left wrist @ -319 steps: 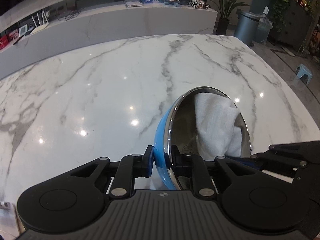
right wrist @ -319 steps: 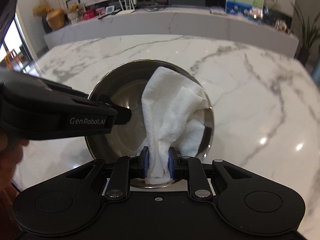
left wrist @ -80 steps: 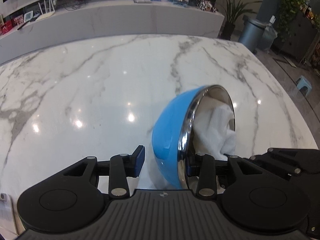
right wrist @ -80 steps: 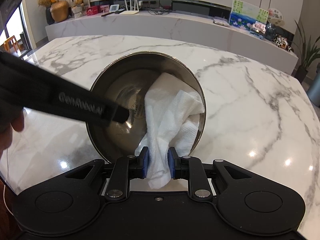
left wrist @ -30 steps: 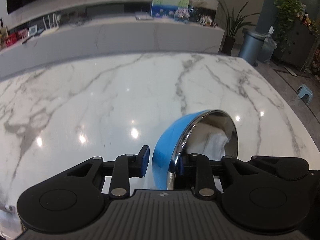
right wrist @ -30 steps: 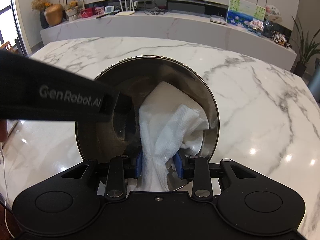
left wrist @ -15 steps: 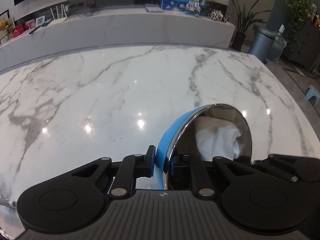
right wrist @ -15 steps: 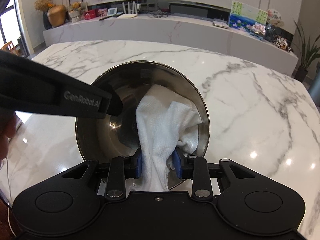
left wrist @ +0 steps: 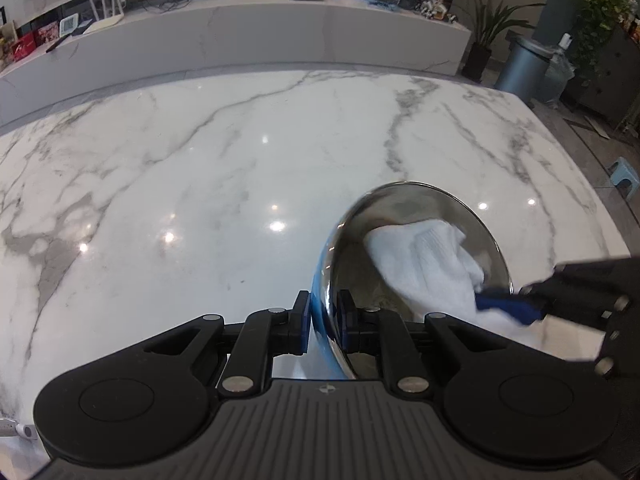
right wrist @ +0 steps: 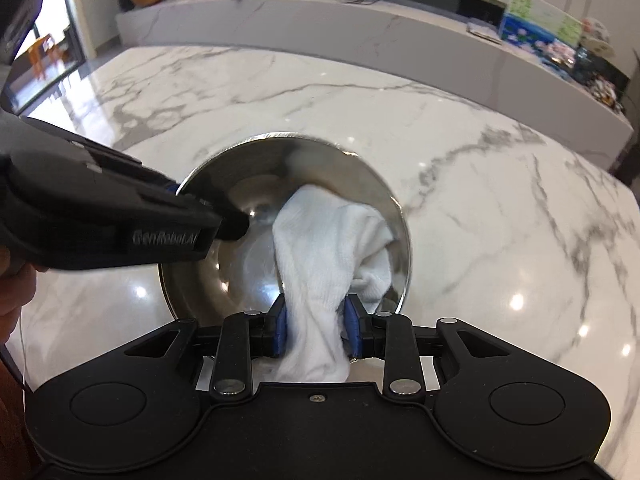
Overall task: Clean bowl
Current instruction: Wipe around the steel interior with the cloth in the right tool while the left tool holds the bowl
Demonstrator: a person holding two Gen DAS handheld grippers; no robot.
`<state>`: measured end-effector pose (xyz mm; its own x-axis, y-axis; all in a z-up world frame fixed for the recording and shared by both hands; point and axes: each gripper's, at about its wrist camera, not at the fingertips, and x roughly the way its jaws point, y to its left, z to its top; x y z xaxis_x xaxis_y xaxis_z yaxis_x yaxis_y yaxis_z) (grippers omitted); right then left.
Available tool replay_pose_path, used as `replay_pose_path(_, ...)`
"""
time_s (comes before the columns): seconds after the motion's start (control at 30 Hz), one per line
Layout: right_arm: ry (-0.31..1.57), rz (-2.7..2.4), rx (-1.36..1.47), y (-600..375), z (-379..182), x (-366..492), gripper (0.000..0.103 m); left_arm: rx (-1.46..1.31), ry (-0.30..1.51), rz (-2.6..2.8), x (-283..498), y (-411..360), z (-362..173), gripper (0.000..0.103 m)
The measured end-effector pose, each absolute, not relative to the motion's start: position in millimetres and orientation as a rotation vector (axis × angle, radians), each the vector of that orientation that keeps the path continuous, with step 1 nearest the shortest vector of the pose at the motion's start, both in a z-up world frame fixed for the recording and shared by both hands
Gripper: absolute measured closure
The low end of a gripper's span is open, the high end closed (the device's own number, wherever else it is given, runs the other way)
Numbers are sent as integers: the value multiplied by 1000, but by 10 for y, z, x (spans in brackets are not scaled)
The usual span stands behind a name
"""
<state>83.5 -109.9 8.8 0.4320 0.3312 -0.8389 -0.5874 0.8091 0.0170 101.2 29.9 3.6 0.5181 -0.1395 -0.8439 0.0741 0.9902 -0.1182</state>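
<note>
The bowl, steel inside and blue outside, is tilted on its side above the marble table. My left gripper is shut on its near rim, one finger inside and one outside. My right gripper is shut on a white cloth and presses it against the bowl's inner wall. The cloth fills the right half of the bowl in the left wrist view, where the right gripper enters from the right. The left gripper reaches in from the left in the right wrist view.
The white marble table spreads out ahead, with its right edge close by. A long marble counter with small items runs behind it. A grey bin, plants and a blue stool stand on the floor to the right.
The bowl has turned to face the left wrist camera more, showing less blue outside. The cloth has shifted inside the bowl toward its right and upper wall. Both grips are unchanged.
</note>
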Motion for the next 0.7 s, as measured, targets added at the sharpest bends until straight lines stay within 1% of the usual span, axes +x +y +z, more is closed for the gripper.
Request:
replay_pose_path(0.3,956,632,-297,-990,74,1062,79,-116,1038,-121,1095,390,-74,91)
replay_pose_path(0.7,996,659,-398,-978,73,930,79,-135,1064,-206,1031,362,-68,91)
